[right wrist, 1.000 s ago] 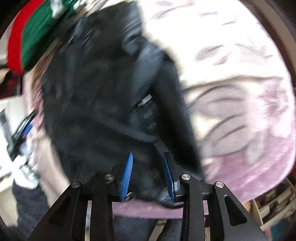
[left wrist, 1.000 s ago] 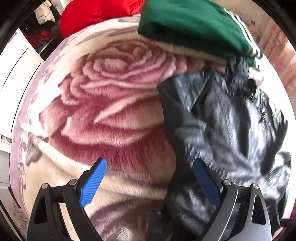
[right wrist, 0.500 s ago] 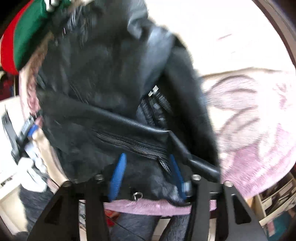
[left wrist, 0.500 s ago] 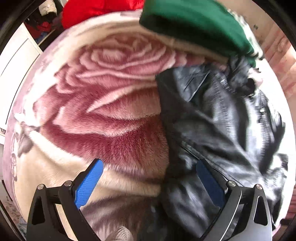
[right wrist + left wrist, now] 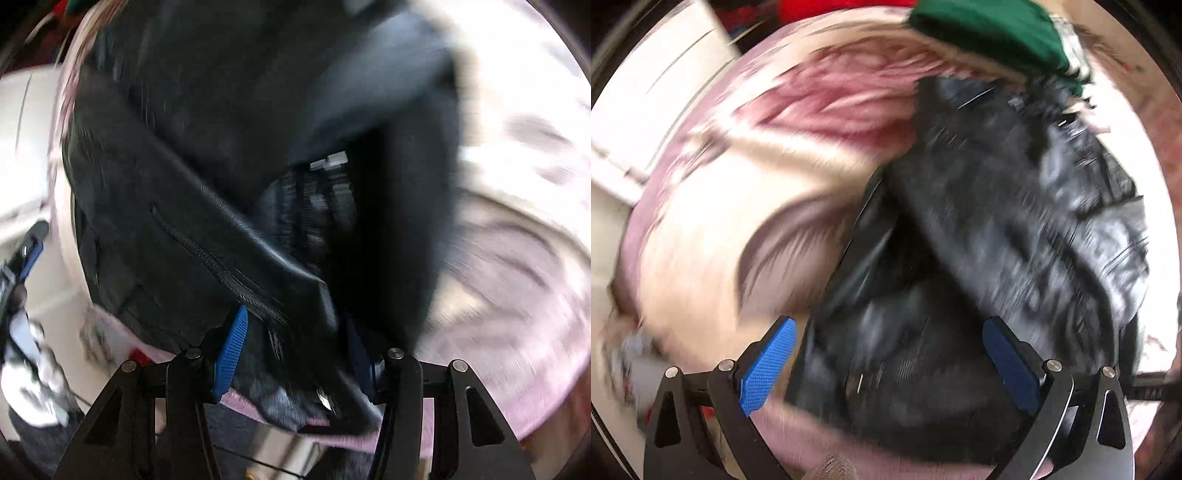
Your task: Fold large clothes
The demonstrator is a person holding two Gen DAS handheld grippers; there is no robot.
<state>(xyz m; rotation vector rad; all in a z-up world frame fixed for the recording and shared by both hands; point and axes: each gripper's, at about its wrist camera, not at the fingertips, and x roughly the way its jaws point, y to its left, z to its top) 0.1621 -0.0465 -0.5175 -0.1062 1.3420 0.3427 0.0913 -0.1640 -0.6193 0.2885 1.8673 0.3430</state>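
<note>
A black leather jacket (image 5: 1015,221) lies crumpled on a rose-patterned blanket (image 5: 738,184). My left gripper (image 5: 890,362) is open, its blue pads on either side of the jacket's near hem. In the right wrist view the same jacket (image 5: 221,166) fills the frame, with a zipped pocket and dark lining showing. My right gripper (image 5: 295,350) stands partly open around the jacket's lower front edge, which lies between the jaws. Both views are blurred by motion.
A folded green garment (image 5: 990,33) and a red one (image 5: 846,5) lie at the blanket's far side. White furniture (image 5: 646,110) stands to the left. The blanket's pink edge (image 5: 517,295) runs on the right. My left gripper shows at the left edge (image 5: 26,258).
My left gripper has swung right and onto the jacket's hem, still open. My right gripper has opened wider and pushed in closer around the jacket's front edge.
</note>
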